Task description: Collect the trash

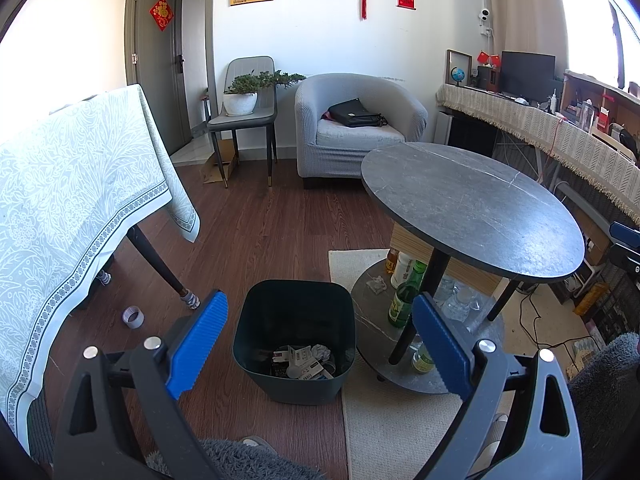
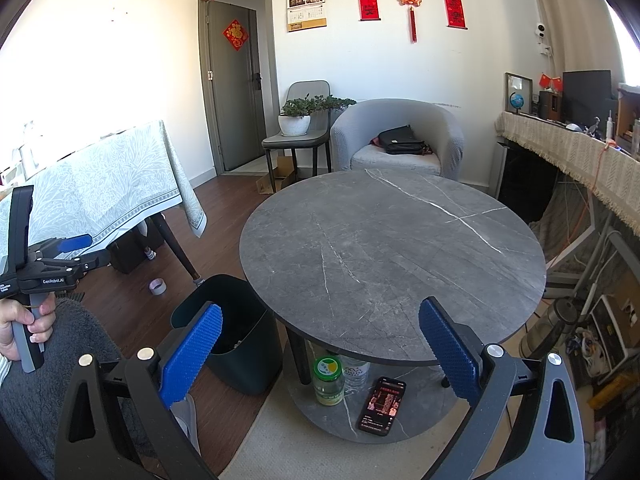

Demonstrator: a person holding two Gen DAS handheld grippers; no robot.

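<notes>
With the tabletop [image 2: 392,256] seen bare, both grippers' jaws are held spread and empty; the crumpled paper [image 1: 377,283] right of the bin [image 1: 295,340] should be picked next.

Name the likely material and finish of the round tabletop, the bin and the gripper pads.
Tabletop: stone or a stone-look slab, matt grey with white veins.
Bin: probably plastic, smooth dark moulded walls, slight sheen.
Gripper pads: likely rubber or soft plastic, blue, finely ribbed.

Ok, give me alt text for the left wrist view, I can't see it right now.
The open left gripper points down at a dark bin on the floor holding paper scraps. To its right, a round grey table has bottles on its lower shelf; a cloth-covered table stands left.
</notes>
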